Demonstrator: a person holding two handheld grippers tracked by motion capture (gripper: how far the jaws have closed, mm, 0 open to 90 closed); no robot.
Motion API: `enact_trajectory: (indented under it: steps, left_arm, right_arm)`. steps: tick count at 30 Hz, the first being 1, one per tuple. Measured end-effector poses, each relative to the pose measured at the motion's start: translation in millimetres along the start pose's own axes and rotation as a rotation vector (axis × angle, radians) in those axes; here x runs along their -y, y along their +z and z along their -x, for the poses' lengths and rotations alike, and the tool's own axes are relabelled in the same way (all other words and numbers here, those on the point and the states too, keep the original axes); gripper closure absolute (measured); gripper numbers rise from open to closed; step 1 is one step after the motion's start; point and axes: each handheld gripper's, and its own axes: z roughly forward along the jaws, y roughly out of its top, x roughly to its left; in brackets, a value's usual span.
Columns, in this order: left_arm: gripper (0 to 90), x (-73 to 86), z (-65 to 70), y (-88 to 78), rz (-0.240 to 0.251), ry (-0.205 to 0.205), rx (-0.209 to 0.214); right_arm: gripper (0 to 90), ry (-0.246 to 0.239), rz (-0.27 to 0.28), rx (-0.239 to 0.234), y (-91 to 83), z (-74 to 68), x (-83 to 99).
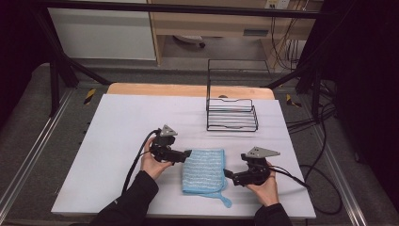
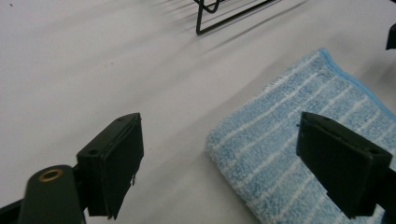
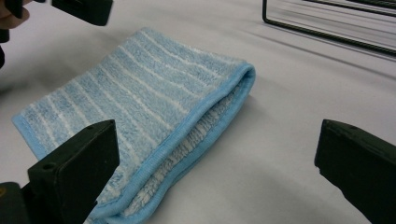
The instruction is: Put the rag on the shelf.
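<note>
Folded light-blue striped terry cloth (image 1: 203,170) flat on white bench (image 1: 117,141), long axis running near to far, left tool (image 1: 187,154) and right tool (image 1: 227,173) flanking it, jaws spread, gripping nothing, black wire rack (image 1: 232,114) beyond

Cloth (image 1: 203,170): showing light blue terry, crossed by thin white stripes, with a plain, slightly deeper blue binding running along its edges (image 3: 187,135); underside at the fold is reading paler, whitish-blue.

Tabletop (image 1: 122,141): showing flat white, with a light wood strip (image 1: 188,90) peeking out along the far edge.

Wire rack (image 1: 232,114): showing black throughout, thin bars.

Left tool (image 1: 187,154) and right tool (image 1: 227,173): both showing matte black bodies and pads, each wearing a grey three-cornered plate; a small brass-coloured ring (image 2: 51,175) is glinting near the left tool's base.

Sleeves (image 1: 134,197): showing black.
</note>
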Motion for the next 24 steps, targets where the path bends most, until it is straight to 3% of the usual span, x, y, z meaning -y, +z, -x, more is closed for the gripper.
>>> enact_trajectory:
  steps: [4,8,15,24]
  left_arm:
    - [24.4,2.0,0.1,11.1,-0.034,-0.002,-0.002]
    - [33.2,6.1,-2.2,18.1,-0.055,-0.042,0.006]
    - [49.9,9.1,-1.0,26.1,-0.089,-0.048,0.013]
    - [65.1,14.4,-1.4,29.2,-0.094,-0.105,0.049]
  right_arm:
    - [0.6,-0.002,-0.01,0.001,0.9,-0.2,0.8]
    - [0.8,-0.001,-0.011,0.006,1.8,-1.2,1.6]
    - [2.3,-0.004,-0.018,0.019,2.4,-2.2,3.5]
    - [4.7,0.0,-0.04,0.028,5.0,-2.7,5.2]
